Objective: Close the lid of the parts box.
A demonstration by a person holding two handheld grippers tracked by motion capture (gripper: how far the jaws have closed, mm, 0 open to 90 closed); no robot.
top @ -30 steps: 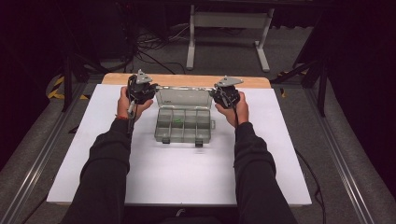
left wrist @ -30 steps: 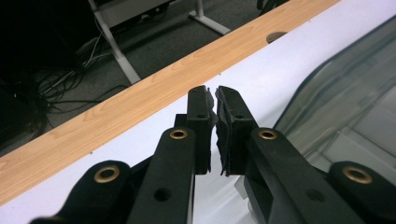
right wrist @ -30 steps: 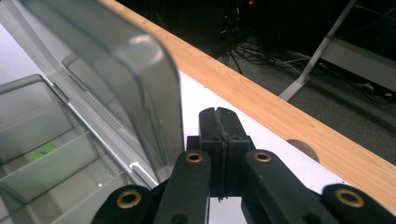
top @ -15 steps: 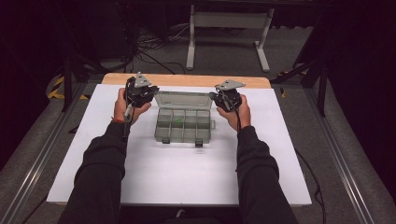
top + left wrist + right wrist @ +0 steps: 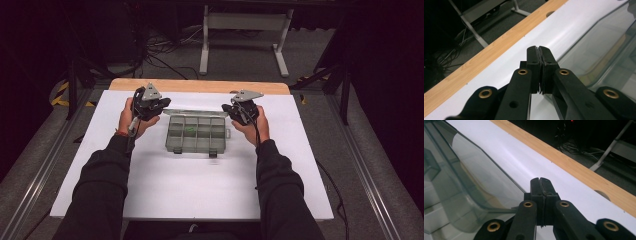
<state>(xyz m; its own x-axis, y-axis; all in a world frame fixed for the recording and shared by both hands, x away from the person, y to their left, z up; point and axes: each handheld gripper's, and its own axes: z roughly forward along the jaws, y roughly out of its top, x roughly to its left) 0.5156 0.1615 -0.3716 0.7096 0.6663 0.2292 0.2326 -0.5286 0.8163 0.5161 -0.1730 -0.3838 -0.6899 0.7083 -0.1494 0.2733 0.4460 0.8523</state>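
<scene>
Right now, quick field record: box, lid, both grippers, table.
box: clear compartment box at the middle of the white table
lid: clear lid open, raised at the far side
contents: a small green thing in one compartment; the rest unclear
left gripper: shut, nothing between the pads, at the lid's left corner
right gripper: shut, nothing held, at the lid's right corner
</scene>
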